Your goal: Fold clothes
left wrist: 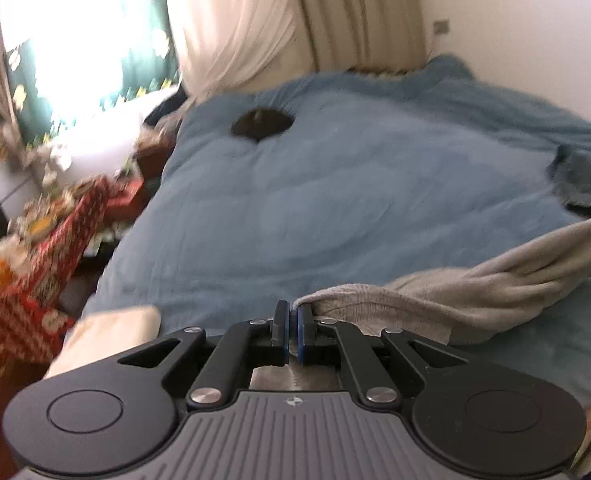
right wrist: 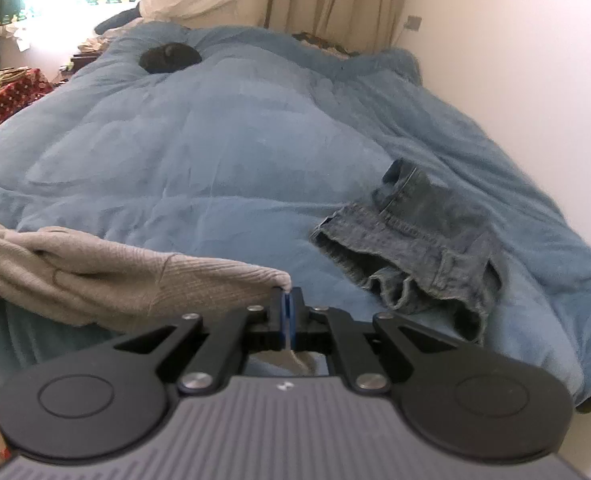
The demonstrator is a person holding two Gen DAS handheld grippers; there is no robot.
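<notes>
The grey sweater point(left wrist: 467, 292) hung stretched between the two grippers, just above the near part of the bed point(left wrist: 335, 184). The left gripper point(left wrist: 291, 308) was clenched on one ribbed edge, with the cloth running off to its right. The right gripper point(right wrist: 286, 294) was clenched on another ribbed edge of the sweater point(right wrist: 107, 276), which ran off to its left. So the garment's long axis lay across the person, from one gripper to the other, sagging and bunched in the middle rather than flat. Neither gripper was nearer; each held an end.

The next move probably called for laying the sweater flat on the open blanket ahead, which looked roomy enough. The jeans point(right wrist: 415, 248) lay crumpled on the bed ahead and to the right of the right gripper, near but apart from the sweater, and could get in the way if the cloth were spread to that side. A dark object point(right wrist: 170, 57) sat far up the bed, well apart. A red patterned cloth point(left wrist: 35, 280) covered clutter off the bed's left side.
</notes>
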